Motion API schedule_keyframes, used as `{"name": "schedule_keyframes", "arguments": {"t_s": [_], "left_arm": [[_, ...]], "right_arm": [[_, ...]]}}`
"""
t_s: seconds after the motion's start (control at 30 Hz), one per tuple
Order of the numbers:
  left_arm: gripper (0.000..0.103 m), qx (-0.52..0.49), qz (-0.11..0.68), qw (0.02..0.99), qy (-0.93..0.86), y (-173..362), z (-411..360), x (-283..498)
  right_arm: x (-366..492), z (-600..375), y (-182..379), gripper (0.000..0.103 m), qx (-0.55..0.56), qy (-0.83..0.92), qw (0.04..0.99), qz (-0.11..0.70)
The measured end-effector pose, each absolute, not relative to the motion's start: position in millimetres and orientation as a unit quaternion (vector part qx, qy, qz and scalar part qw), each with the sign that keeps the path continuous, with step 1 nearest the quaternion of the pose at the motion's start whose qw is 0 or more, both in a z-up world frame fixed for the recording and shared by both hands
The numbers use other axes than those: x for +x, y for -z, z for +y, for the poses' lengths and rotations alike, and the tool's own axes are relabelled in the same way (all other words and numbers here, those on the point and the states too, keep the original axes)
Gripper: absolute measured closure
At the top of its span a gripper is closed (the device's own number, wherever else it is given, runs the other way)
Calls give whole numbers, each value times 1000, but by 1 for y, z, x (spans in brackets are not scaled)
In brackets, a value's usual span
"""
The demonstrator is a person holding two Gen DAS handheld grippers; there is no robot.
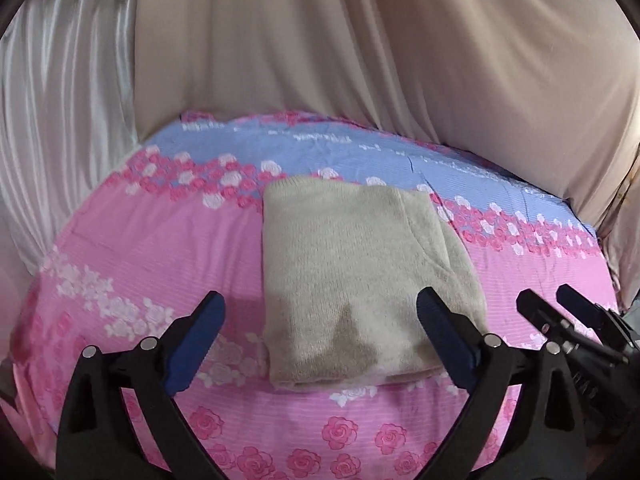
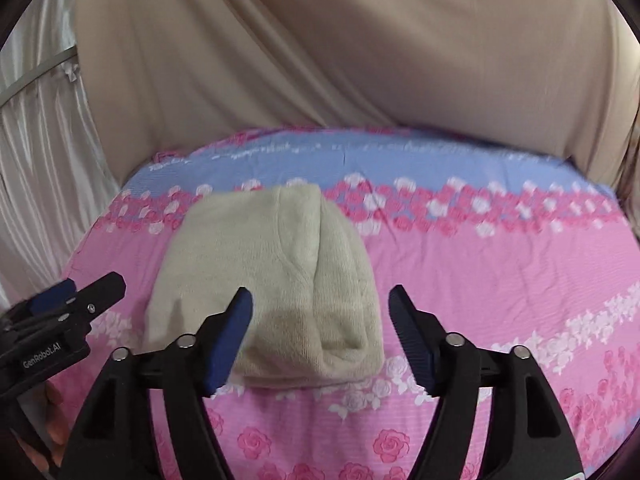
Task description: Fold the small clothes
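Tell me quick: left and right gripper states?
Left gripper: open, holding nothing, above the folded beige garment.
Right gripper: open, holding nothing.

A pink and blue rose-print bedsheet [image 1: 120, 240] lies before beige drapery [image 1: 360, 60] and a white curtain [image 1: 60, 100].

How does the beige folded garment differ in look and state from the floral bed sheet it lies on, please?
The beige folded garment is plain and fuzzy; the floral bed sheet is pink and blue with printed roses. The garment is doubled into a compact rectangle, while the sheet is spread flat. Neither is gripped: the left claw and right claw are both open.
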State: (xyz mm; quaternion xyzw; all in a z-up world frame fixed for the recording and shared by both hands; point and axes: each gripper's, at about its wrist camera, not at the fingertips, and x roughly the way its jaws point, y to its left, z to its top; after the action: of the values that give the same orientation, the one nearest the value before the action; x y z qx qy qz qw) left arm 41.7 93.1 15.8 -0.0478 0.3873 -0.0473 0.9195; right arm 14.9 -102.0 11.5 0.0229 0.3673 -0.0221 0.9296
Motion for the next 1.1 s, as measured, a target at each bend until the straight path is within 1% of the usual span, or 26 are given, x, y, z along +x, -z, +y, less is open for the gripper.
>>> {"name": "schedule_keyframes", "arguments": {"t_s": [0.17, 0.37, 0.57, 0.77, 0.9, 1.1], "left_arm": [[8, -22, 386, 921, 40, -16, 91, 35], [8, -39, 395, 918, 25, -7, 109, 25], [8, -60, 406, 912, 16, 4, 128, 23], [8, -40, 404, 914, 18, 4, 128, 25], [8, -58, 416, 907, 26, 8, 127, 28], [8, -51, 434, 899, 22, 18, 122, 30]], "right_arm": [[10, -86, -5, 28, 4, 11, 930, 368], [4, -82, 11, 28, 26, 21, 918, 394], [2, -74, 26, 28, 21, 22, 909, 415], [1, -74, 23, 28, 24, 31, 912, 408], [1, -79, 25, 27, 33, 44, 909, 412], [-3, -81, 28, 27, 43, 50, 907, 417]]}}
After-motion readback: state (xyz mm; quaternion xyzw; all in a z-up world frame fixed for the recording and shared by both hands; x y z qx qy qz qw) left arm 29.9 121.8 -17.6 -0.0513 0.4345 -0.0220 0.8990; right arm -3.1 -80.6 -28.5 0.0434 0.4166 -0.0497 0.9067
